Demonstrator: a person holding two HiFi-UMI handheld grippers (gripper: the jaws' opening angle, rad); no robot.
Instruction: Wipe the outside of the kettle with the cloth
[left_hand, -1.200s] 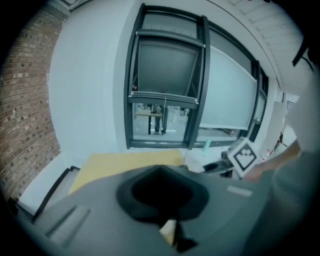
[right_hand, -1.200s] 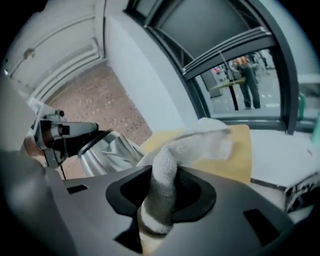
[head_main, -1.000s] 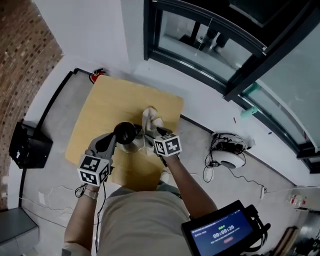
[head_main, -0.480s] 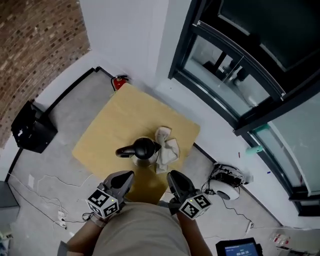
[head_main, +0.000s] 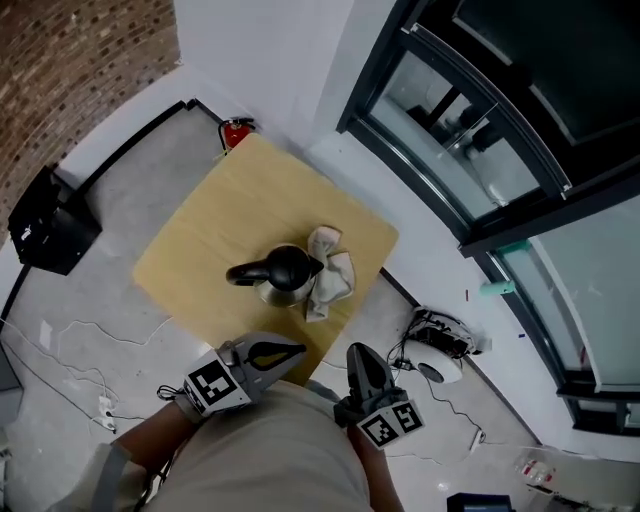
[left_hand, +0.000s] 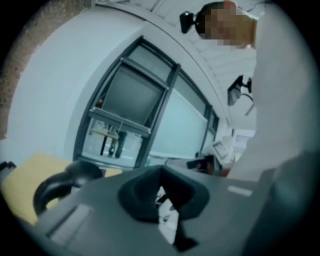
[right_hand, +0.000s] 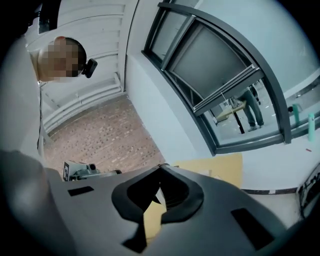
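One table (head_main: 230, 200), square and pale wood, stands on a grey floor. On it are one kettle (head_main: 285, 272) and one cloth (head_main: 330, 280), and nothing else. The kettle is black with a shiny lower part and stands upright towards the table's near right side, its handle pointing left. The cloth is whitish and crumpled and lies against the kettle's right side, touching it.

There are two grippers, both at the near edge of the scene close to the person's body and apart from the kettle and cloth. The left gripper (head_main: 295, 350) lies over the table's near corner with its tips pointing right; its jaws are together with nothing between them. The right gripper (head_main: 358, 352) points away towards the table. Its jaws have just been closing and now meet, also empty.

Each gripper carries one cube, two in all: the left cube (head_main: 218, 383) and the right cube (head_main: 390, 422). Both bear black-and-white square markers, not letters.

On the floor are one red extinguisher (head_main: 234, 131) at the table's far corner, one black box (head_main: 45, 232) to the left, and one white device (head_main: 440, 355) with tangled cables to the right. No writing on any of them is large enough to read.
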